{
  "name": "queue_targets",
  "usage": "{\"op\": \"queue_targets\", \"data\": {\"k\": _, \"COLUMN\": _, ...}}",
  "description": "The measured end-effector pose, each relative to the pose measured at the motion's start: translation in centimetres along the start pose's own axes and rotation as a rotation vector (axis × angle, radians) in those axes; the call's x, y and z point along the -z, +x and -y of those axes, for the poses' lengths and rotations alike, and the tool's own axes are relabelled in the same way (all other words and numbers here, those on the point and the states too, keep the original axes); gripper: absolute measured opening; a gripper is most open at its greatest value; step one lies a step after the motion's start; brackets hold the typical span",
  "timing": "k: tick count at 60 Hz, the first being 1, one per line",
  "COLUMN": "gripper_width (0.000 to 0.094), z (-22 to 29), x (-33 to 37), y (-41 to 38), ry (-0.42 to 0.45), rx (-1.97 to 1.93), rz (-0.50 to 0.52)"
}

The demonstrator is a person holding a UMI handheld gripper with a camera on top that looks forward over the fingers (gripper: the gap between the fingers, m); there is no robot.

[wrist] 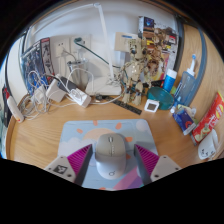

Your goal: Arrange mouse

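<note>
A light grey computer mouse [111, 152] lies on a pale blue patterned mouse mat [82, 132] on the wooden desk [40, 135]. My gripper [112, 158] is open with the mouse between its fingers. The pink pads [76, 159] flank the mouse's sides, very close to it, with a thin gap showing on the right. The mouse's rear end is hidden below the fingers. The mouse rests on the mat with its front pointing away from me.
Beyond the mat there is clutter: a white power strip with cables [70, 93], a white box [105, 85], a blue bottle [187, 88], small items [150, 103]. A red packet [208, 120] and a white object [207, 150] lie to the right.
</note>
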State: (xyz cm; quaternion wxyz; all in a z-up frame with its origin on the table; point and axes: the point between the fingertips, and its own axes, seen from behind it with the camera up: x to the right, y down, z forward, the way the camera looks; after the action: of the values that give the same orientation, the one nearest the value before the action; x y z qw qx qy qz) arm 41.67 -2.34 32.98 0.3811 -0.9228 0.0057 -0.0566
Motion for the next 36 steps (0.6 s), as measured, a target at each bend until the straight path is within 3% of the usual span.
{"op": "queue_targets", "data": {"k": 14, "gripper_width": 0.0868, "z": 0.0, "x": 6.1, "y": -0.8, "ry": -0.009, "rx": 0.065, "rz": -0.034}}
{"op": "queue_targets", "data": {"k": 36, "gripper_width": 0.0865, "z": 2.6, "x": 22.5, "y": -7.1, "ry": 0.127, "rx": 0.042, "rz": 0.003}}
